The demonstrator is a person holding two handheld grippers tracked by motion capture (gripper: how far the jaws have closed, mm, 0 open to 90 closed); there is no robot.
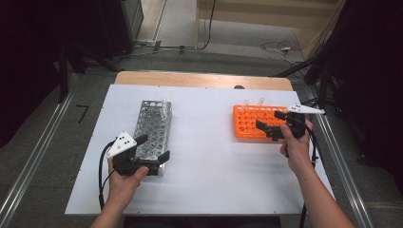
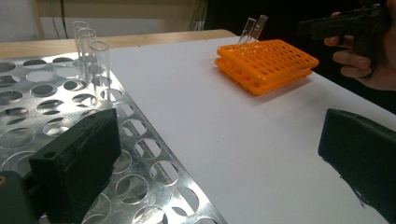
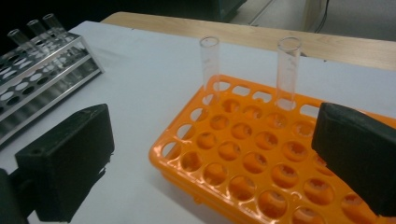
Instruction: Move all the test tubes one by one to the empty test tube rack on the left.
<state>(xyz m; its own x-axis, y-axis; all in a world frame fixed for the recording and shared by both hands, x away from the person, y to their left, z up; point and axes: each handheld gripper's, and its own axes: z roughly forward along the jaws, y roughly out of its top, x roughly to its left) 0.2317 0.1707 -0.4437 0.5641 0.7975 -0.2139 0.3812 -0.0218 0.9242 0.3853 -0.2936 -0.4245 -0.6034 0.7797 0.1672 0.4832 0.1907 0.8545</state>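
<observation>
Looks like a tube transfer about midway: three test tubes (image 2: 88, 46) stand in the far end of the metal rack (image 1: 152, 128), two glass tubes (image 3: 247, 74) wait in the orange rack (image 1: 252, 122), and both tongs, left (image 1: 151, 148) and right (image 1: 270, 121), hang released and empty over their racks on the desk (image 1: 209, 156).

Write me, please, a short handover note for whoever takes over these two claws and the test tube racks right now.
Left claw: open, empty, jaws astride the near right corner of the metal rack.
Right claw: open, empty, poised over the right part of the orange rack.
Things: three glass tubes stand at the far end of the metal rack; two glass tubes stand in the far row of the orange rack.
Done: nothing is in hand; which tubes have already been moved cannot be told.
Left: probably grip one of the two tubes in the orange rack with the right claw; the direction of transfer is a guess.
</observation>
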